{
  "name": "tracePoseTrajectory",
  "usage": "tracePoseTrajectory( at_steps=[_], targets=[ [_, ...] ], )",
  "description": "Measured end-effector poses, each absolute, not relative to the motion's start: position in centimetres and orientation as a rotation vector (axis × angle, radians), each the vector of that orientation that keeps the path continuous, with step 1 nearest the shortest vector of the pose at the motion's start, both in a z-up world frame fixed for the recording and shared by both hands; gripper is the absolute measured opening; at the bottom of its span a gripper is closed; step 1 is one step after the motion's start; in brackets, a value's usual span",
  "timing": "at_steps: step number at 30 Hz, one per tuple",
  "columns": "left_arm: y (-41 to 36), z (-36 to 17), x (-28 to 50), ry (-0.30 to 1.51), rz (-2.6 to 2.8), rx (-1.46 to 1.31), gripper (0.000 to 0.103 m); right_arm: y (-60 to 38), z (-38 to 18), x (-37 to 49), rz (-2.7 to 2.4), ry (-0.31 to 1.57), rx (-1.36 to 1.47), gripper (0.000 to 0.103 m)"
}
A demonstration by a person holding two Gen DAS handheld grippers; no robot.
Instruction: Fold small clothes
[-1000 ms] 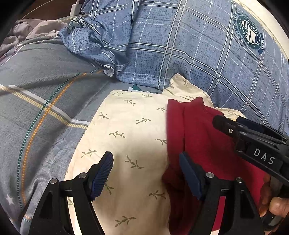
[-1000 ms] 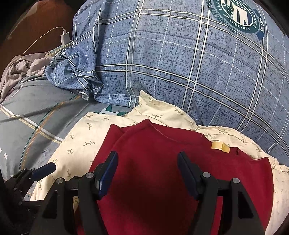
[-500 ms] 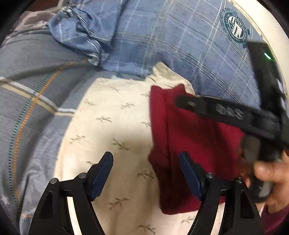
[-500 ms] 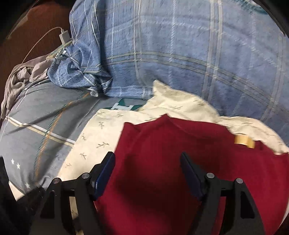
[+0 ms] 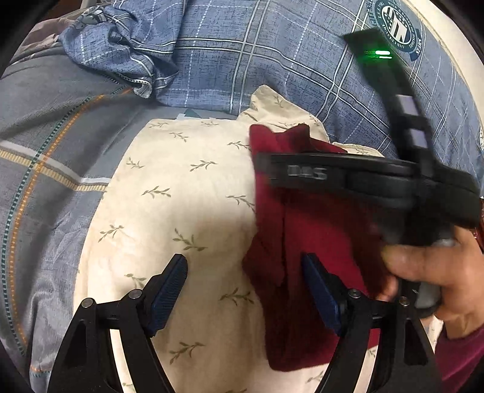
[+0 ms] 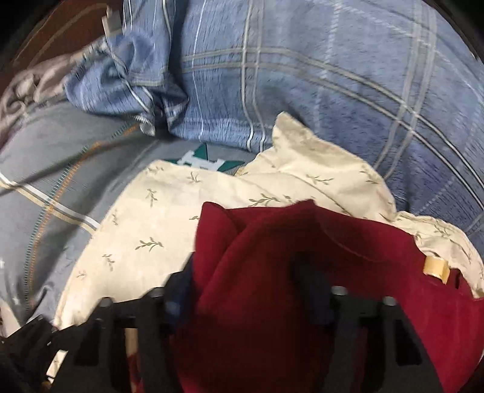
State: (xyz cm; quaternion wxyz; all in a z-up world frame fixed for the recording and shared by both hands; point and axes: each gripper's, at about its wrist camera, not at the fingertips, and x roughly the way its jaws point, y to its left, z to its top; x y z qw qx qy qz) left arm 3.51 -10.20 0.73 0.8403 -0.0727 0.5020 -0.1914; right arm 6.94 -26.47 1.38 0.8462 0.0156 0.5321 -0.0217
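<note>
A dark red garment [image 5: 305,241] lies partly folded on a cream leaf-print cloth [image 5: 181,193]. My left gripper [image 5: 245,290] is open and empty, its right finger over the garment's left edge. My right gripper [image 6: 245,287] has red fabric [image 6: 272,257] bunched up between its open fingers; this view is blurred. A tan label [image 6: 435,267] shows at the garment's right. The right gripper's body [image 5: 348,178] crosses above the garment in the left wrist view, held by a hand [image 5: 438,281].
The cream cloth [image 6: 169,205] lies on a grey striped bedsheet [image 5: 54,145]. A blue plaid quilt [image 5: 272,60] is heaped behind, with a crumpled corner [image 6: 130,78] at the far left. A charger plug [image 6: 110,25] sits beyond it.
The right gripper has swung left across the red garment, and its left edge is now lifted and bunched between the fingers. The left gripper stays open and nearly still.
</note>
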Motion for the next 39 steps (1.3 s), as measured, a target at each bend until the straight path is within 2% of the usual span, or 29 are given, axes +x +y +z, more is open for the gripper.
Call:
tracePoseTrajectory(
  at_steps=[2, 5, 17, 29, 39],
  targets=[
    [-10.6, 0.5, 3.6, 1.055, -0.402, -0.150, 0.080, -27.0, 2.4, 5.8, -0.014, 1.087, 0.081, 0.030],
    [-11.3, 0.2, 3.6, 1.022, -0.399, -0.139, 0.080, -27.2, 3.6, 4.7, -0.009, 1.049, 0.135, 0.023],
    [-11.6, 0.1, 3.7, 0.965, -0.436, -0.141, 0.080, -28.4, 6.1, 3.5, -0.007, 0.997, 0.182, 0.018],
    [-10.8, 0.1, 3.7, 0.985, -0.466, -0.178, 0.079, -29.1, 4.2, 4.8, 0.025, 1.016, 0.256, 0.017],
    [-10.7, 0.3, 3.7, 0.992, -0.464, -0.195, 0.079, -30.0, 6.4, 3.6, 0.031, 0.984, 0.288, 0.013]
  ],
)
